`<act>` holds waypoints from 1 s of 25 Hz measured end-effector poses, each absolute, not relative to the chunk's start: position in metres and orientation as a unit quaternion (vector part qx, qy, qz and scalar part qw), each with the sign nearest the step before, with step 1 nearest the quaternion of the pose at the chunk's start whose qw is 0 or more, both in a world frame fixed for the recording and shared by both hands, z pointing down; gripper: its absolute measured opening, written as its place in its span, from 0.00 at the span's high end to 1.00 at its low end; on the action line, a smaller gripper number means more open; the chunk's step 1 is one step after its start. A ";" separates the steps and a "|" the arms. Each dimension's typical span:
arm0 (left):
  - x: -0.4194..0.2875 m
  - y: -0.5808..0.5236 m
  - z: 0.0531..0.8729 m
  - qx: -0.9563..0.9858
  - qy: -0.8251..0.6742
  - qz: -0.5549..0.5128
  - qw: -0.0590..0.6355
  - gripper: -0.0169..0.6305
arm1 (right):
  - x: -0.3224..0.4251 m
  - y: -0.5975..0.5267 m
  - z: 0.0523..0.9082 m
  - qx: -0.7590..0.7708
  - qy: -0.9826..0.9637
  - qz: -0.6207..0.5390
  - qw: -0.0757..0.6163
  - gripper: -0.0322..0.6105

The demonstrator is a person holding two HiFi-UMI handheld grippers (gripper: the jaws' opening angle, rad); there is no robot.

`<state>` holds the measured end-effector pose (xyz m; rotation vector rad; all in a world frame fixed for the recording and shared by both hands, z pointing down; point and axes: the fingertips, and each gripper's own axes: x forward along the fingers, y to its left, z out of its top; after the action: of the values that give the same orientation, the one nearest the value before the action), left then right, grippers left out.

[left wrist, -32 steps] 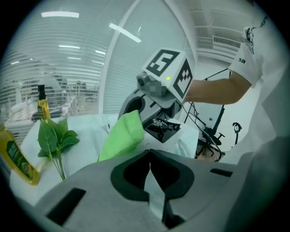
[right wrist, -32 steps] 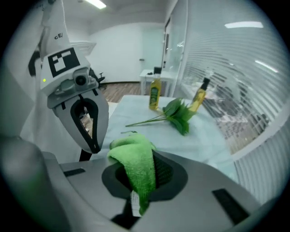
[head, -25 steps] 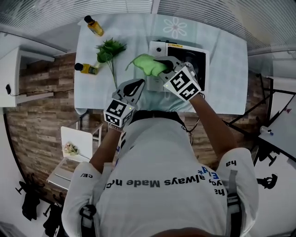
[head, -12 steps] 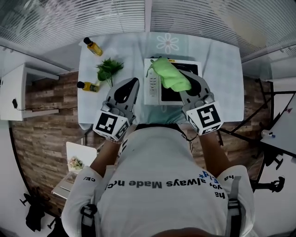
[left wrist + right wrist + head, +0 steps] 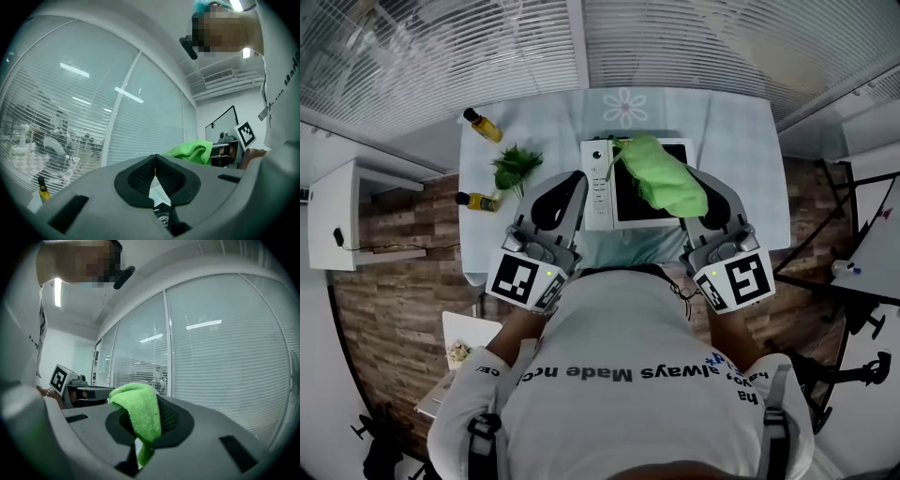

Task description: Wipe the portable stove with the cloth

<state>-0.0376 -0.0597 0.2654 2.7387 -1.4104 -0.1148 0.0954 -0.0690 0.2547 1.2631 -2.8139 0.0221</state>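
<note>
The portable stove [image 5: 598, 187] is white with a dark top and sits on the table in front of me. My right gripper [image 5: 692, 192] is shut on a bright green cloth [image 5: 661, 173], which hangs over the stove's right half in the head view. The right gripper view shows the cloth [image 5: 140, 411] pinched between the jaws of that gripper [image 5: 143, 430], which points up at the window blinds. Left of the stove, my left gripper [image 5: 570, 183] is raised too. Its jaws [image 5: 155, 158] are shut with nothing between them. The cloth [image 5: 190, 151] shows beyond them.
A light tablecloth [image 5: 741, 141] with a flower print covers the table. Two small oil bottles [image 5: 483, 125] [image 5: 475, 199] and a green sprig [image 5: 517, 166] lie at its left. Glass walls with blinds stand behind. A white chair [image 5: 464, 333] is at lower left.
Both grippers have drawn back toward my body and tilted upward. The cloth travelled with the right gripper from the stove's left edge to its right half.
</note>
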 end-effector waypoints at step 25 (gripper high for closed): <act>-0.008 -0.055 0.249 0.898 -0.437 -0.050 0.024 0.95 | 0.130 -0.061 0.238 0.433 -0.901 0.004 0.022 0.91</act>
<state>-0.0085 -0.0545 0.2493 2.7777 -1.3531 -0.1536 0.1298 -0.0608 0.2385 1.3423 -2.7926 0.0132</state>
